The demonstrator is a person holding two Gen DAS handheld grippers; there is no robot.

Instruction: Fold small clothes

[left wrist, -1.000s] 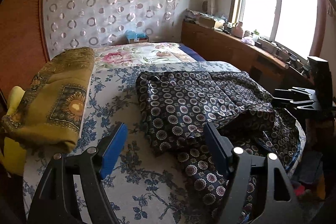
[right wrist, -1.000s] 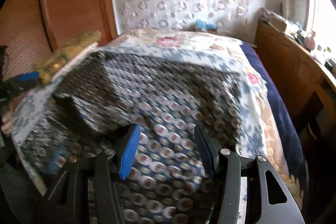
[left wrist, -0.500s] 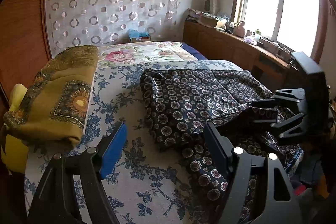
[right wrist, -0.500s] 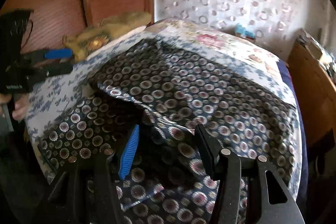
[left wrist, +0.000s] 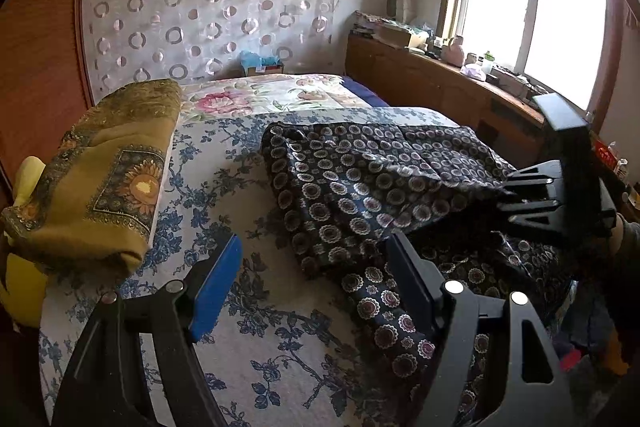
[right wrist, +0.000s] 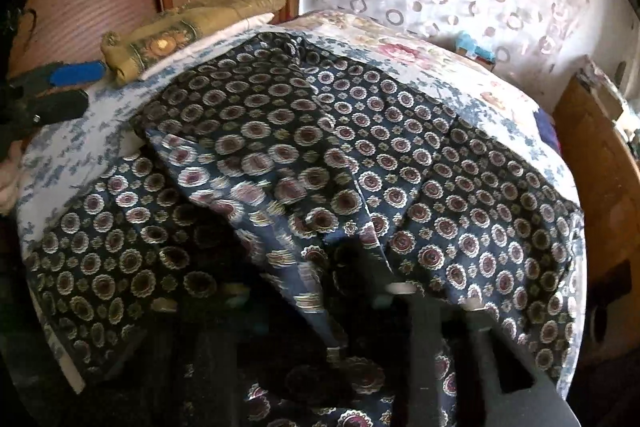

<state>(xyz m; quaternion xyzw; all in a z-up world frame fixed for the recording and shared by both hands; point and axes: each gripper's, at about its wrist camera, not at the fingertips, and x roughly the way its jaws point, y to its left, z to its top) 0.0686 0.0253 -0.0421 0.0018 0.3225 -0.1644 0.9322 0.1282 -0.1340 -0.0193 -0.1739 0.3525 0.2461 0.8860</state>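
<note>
**Dark garment on the bed, right claw at its edge**

The garment (left wrist: 360, 179), dark blue with round flower marks, lies on the bed (left wrist: 248, 307), spread over the side of the bed that is nearer to the window (left wrist: 528, 7). One part of it is folded over and raised, and another part hangs down over the near edge of the bed.

The left claw (left wrist: 316, 291) is open. Its fingers stand wide apart above the bed cover, the blue pad (left wrist: 216, 287) over the bare floral cover and the other finger just above the near part of the garment. It holds nothing.

The right claw (left wrist: 508, 195) is at the garment's edge on the window side. In the left wrist view its tips go into the raised fold of cloth. In the right wrist view the garment (right wrist: 360, 147) covers the fingers and the picture is dark and blurred there, so I cannot tell if this claw is closed on the cloth.

A folded yellow cloth (left wrist: 104, 171) lies on the bed, on the side of the garment away from the window, well apart from it.
</note>
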